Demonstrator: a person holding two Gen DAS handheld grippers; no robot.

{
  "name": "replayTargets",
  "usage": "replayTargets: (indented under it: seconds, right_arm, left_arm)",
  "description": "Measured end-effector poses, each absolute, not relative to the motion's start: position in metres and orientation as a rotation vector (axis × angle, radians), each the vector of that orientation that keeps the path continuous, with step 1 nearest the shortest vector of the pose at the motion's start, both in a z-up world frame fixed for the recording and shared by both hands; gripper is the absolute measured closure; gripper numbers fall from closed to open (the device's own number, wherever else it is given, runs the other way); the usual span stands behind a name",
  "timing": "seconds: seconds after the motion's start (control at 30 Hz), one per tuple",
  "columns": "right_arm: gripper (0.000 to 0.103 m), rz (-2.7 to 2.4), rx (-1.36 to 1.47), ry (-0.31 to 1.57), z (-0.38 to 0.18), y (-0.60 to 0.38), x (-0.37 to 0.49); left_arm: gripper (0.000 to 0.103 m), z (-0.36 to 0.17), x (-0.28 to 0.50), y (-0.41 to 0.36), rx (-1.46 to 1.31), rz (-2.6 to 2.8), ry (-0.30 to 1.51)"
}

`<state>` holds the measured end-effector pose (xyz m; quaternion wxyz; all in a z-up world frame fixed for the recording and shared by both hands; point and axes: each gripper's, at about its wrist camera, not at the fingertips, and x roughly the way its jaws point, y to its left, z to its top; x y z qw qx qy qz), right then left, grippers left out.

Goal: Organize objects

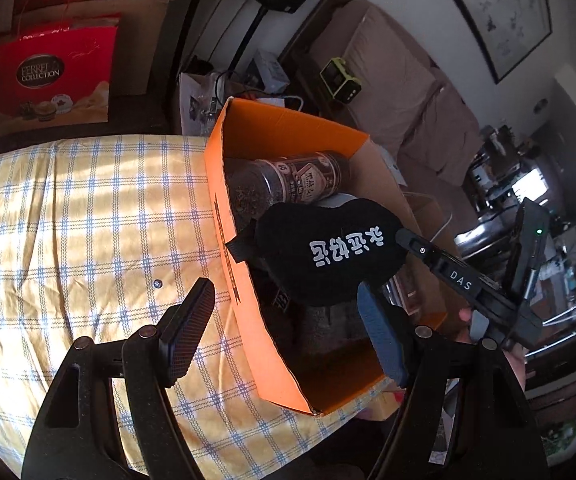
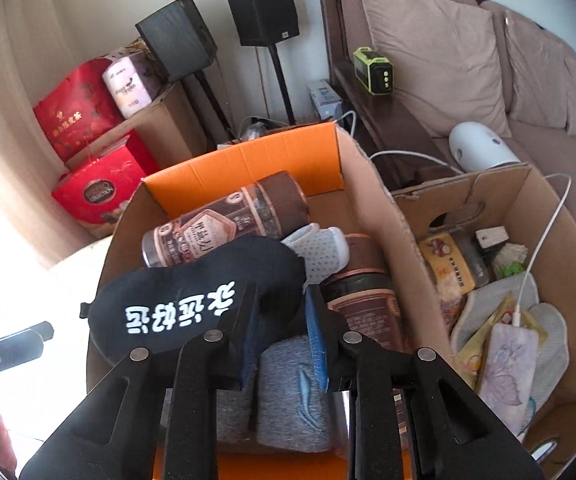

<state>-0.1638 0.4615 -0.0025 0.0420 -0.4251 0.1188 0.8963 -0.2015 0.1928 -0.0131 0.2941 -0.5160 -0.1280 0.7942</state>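
Observation:
A black eye mask [image 2: 191,300] with white characters hangs over the orange cardboard box [image 2: 247,160]. My right gripper [image 2: 281,344] has its fingers partly parted, with the mask's right end lying between them; it also shows in the left wrist view [image 1: 408,240] at the mask [image 1: 328,252]. My left gripper [image 1: 288,332] is open and empty, straddling the near wall of the orange box [image 1: 239,280]. Inside the box lie a brown-labelled jar [image 2: 223,220], a second jar [image 2: 364,300], a white sock [image 2: 320,252] and grey socks [image 2: 292,392].
The box stands on a yellow checked tablecloth [image 1: 87,220]. A second cardboard box [image 2: 548,240] on the right holds a jar, slippers, a phone and a cable. Red gift boxes [image 2: 91,196], speakers [image 2: 175,36] and a sofa [image 2: 468,60] stand behind.

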Motion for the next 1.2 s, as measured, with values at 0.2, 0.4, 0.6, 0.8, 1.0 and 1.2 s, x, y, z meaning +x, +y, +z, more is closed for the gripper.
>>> replayTargets:
  seconds: [0.2, 0.4, 0.6, 0.8, 1.0, 1.2]
  right_arm:
    - [0.077, 2.684, -1.320, 0.407, -0.004, 0.482, -0.161]
    - [0.077, 2.722, -1.289, 0.344, 0.006, 0.477, -0.144]
    - [0.067, 2.763, -1.260, 0.242, 0.012, 0.458, -0.125]
    - [0.044, 2.806, -1.225, 0.159, 0.017, 0.435, -0.111]
    - [0.023, 2.860, -1.167, 0.106, 0.025, 0.411, -0.095]
    - [0.008, 2.904, -1.145, 0.148, 0.026, 0.397, -0.081]
  left_arm:
    - [0.033, -0.014, -0.203, 0.209, -1.383, 2.099, -0.314]
    - [0.037, -0.012, -0.200, 0.221, -1.382, 2.107, -0.257]
    - [0.036, -0.005, -0.179, 0.223, -1.344, 2.167, -0.161]
    - [0.020, 0.003, -0.159, 0.211, -1.299, 2.221, -0.146]
    - [0.007, 0.011, -0.143, 0.189, -1.257, 2.320, -0.137]
    - [0.000, 0.012, -0.129, 0.167, -1.224, 2.420, -0.079]
